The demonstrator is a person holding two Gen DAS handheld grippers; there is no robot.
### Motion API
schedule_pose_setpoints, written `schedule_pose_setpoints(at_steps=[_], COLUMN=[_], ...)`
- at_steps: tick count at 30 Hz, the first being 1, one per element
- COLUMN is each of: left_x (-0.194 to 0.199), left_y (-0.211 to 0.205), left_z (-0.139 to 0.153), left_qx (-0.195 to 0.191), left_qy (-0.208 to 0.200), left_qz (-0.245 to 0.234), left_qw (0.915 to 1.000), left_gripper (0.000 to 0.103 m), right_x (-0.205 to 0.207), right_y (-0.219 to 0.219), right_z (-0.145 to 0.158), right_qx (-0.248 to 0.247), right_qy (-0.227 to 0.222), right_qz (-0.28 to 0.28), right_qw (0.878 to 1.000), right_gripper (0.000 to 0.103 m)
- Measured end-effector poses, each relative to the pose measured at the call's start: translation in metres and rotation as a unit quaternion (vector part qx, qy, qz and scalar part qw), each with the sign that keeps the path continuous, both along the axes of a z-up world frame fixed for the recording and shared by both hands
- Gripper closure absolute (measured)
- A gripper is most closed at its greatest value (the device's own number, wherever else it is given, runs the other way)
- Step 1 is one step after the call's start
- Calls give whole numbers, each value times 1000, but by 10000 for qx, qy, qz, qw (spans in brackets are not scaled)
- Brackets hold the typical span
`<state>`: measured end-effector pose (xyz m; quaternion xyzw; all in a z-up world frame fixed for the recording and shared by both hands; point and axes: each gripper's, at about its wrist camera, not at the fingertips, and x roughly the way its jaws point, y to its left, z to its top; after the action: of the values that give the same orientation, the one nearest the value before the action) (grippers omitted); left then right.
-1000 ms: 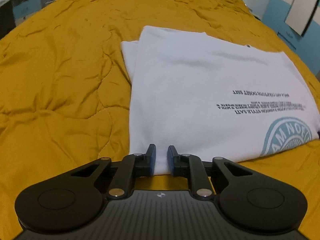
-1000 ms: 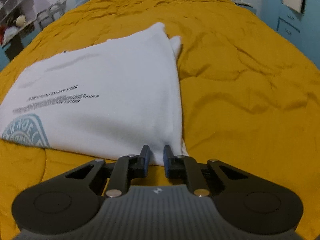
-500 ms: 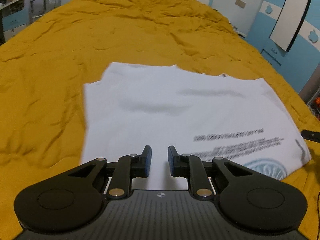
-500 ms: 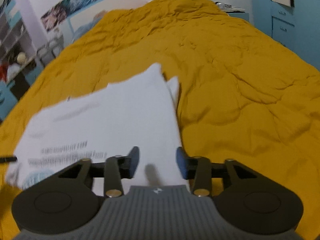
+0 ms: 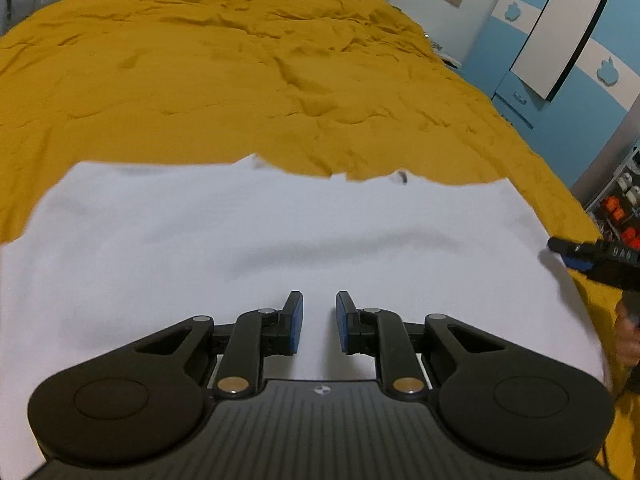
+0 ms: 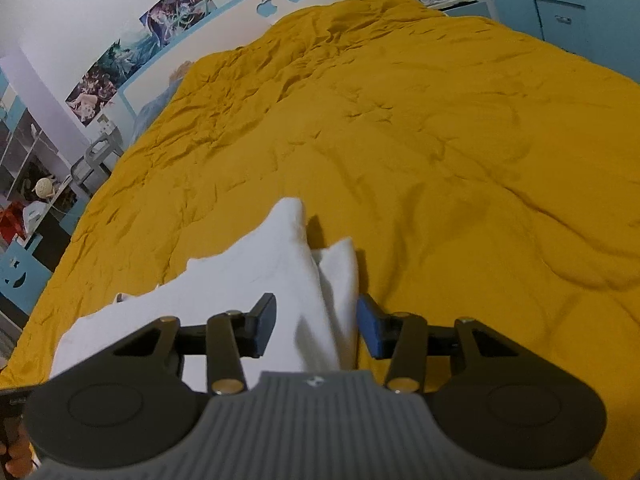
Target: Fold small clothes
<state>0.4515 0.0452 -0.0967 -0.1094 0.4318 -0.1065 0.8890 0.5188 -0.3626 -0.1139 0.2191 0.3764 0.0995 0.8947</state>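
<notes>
- My left claw (image 5: 319, 322) hung released, jaws apart over the white shirt (image 5: 256, 248) filling the lower half of its frame.
- My right claw (image 6: 316, 330) gaped wide, gripping nothing, astride the shirt's folded edge at lower centre.
- The shirt lay on the yellow bed (image 6: 440, 140).
- Risk, I judged: closing on one layer only would drag the fold open.

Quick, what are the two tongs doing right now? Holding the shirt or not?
Left tongs: open, gripping nothing, poised over the white shirt.
Right tongs: open wide, shirt's edge lies between the fingers but is not pinched.
</notes>
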Motion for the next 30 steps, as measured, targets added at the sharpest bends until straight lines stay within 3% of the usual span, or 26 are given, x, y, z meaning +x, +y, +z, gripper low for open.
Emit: schedule_pose_setpoints(at_steps=[3,9,13,14,18,24,28,30], left_x=[24,51,48,45,30,-4,-33,-50], left_y=[-9,-13,-6,-5,8,41,77,95], left_z=[-9,-33,-32,-28,-7,37,55,61], left_qx=[-100,-138,-361,-362,-285,68,-235,-103], left_qy=[47,244,252,220,80,-173,-59,-78], left_qz=[22,379,537,529,592,667,908,1007], left_qw=[9999,9989,9976,9977,9978,9976,9956,9948], left_gripper=[83,83,83,83,83,83,83,83], right_x=[15,28,31,30,22,7,0,-2], right_y=[0,-12,-13,-11,0,34,73,96], right_z=[-10,-36,-39,-37,-18,33,66,79], right_qx=[-52,438,756,750,700,738,1030,1115], right_qy=[35,246,261,234,55,-90,-68,-22], right_qz=[24,-23,-20,-21,-47,115,273,340], right_qw=[10000,9987,9968,9969,9975,9972,9943,9932], right_gripper=[61,63,92,95,98,99,99,99])
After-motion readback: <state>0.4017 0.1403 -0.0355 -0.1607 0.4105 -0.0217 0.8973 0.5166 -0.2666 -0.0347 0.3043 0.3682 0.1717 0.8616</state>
